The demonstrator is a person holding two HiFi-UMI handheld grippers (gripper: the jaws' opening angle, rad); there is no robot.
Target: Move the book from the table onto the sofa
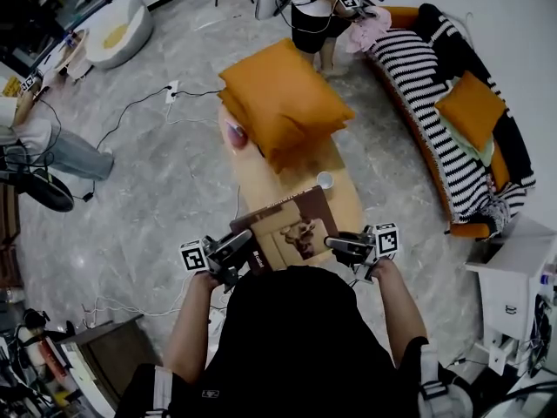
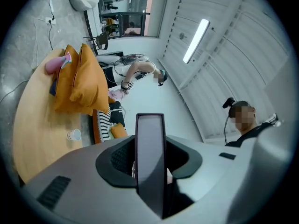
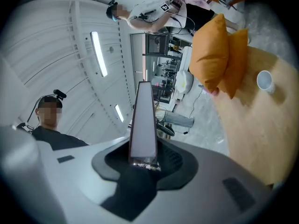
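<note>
book (image 1: 287, 225) | between left tongs (image 1: 238, 249) and right tongs (image 1: 341, 245) (both clamp its edges)

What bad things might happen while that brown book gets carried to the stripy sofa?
1. The left claw and right claw pinch only the side edges of the book, so it might slip or tilt out.
2. The cup and orange pillows sit on the table just ahead; a swing could knock them.
3. Another person stands by the sofa and cables lie on the floor, so bumping or tripping is possible.
</note>
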